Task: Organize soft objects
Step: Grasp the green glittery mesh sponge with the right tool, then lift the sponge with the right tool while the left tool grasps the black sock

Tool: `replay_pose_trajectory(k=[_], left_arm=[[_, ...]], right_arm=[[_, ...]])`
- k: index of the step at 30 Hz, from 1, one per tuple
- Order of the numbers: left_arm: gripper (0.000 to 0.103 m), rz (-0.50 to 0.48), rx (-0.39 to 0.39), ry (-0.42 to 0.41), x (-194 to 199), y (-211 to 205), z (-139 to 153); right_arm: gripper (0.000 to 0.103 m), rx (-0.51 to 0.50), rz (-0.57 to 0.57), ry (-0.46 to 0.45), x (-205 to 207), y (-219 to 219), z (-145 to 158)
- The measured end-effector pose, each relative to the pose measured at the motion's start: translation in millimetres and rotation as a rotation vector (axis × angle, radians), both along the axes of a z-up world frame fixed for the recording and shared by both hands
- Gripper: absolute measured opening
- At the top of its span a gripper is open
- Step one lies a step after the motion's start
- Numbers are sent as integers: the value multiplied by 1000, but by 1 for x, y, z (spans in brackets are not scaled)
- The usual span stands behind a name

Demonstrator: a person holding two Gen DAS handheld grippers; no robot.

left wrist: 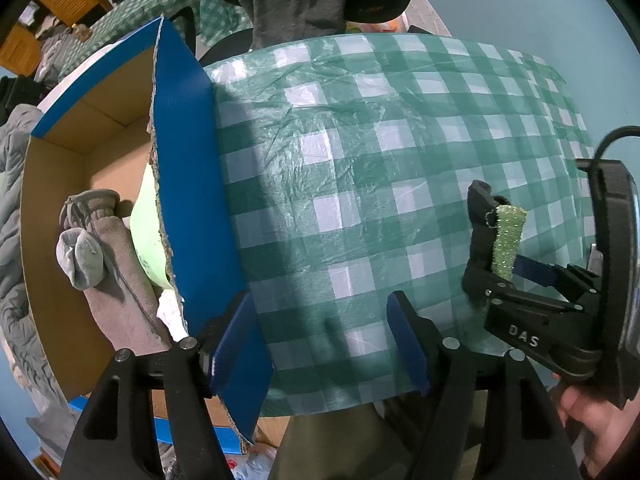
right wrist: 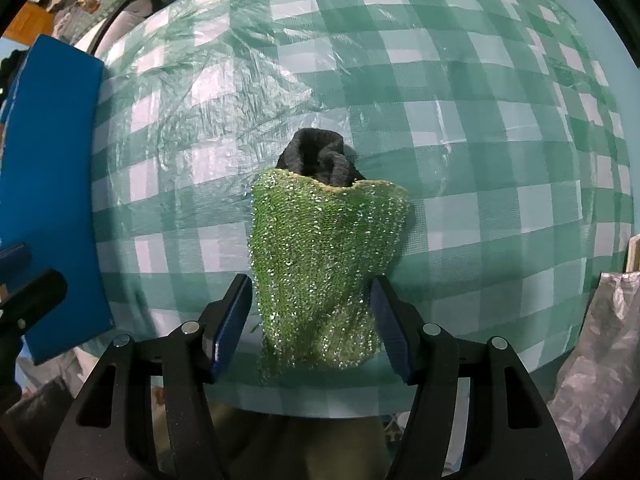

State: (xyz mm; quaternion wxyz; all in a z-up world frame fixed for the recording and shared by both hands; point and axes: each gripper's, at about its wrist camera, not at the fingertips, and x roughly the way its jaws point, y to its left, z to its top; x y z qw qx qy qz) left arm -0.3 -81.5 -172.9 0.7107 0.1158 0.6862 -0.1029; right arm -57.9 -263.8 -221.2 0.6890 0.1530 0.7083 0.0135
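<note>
Sparkly green scrubbing cloth (right wrist: pixel 324 272) sits between the blue pads of the right tool (right wrist: pixel 312 320), with a black fabric piece (right wrist: pixel 318 158) bunched at its far end, toward twelve o'clock in the right wrist view. The pads stand slightly off the cloth's edges there, so whether they pinch it cannot be settled from that view. The left wrist view shows the same bundle (left wrist: pixel 505 240) at about three o'clock, standing up from the right tool (left wrist: pixel 520 276) above the table (left wrist: pixel 360 160); it looks carried, though the grip itself is hidden.

The left tool (left wrist: pixel 324 332) is spread and holds nothing, its left pad right at the blue wall of the cardboard box (left wrist: pixel 188 200), which stands at nine o'clock on the checked green cloth covering the table.

Inside the box already lie a grey-brown glove (left wrist: pixel 116 264), a balled grey sock (left wrist: pixel 80 256), a pale green item (left wrist: pixel 148 228) and something white near the bottom corner. By that showing the sorting is well advanced: several soft things are boxed, the table is otherwise bare, and the green-and-black bundle appears to be what remains to go in.
</note>
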Motion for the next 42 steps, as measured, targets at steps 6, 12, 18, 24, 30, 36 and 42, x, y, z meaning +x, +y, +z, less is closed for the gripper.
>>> replay_pose_trajectory(k=[6,12,18,24,30,36,42], left_arm=[[71,-1,-4,5,-1,-6,-2],[71,-20,-4,5,-6,-20,-2],[71,-44,-7,4,-9,-37,-2],[74,-53,-15,15,-11,-54,-5],[75,-44,-38,40,-8,-71,-11],[78,-16,-90,71,1,-87,-19],[78,0,-97,105,9,-106,-33]], right_arm=[[19,20,19,-21,-6,-20,11],[12,24,-7,-46,-11,-51,24],[12,14,-46,-64,-11,-89,32],[12,-5,-69,-62,-10,-105,28],[12,-9,-86,-62,-8,-121,20],[12,7,-100,-51,-6,-139,14],[12,30,-105,-40,-2,-154,7]])
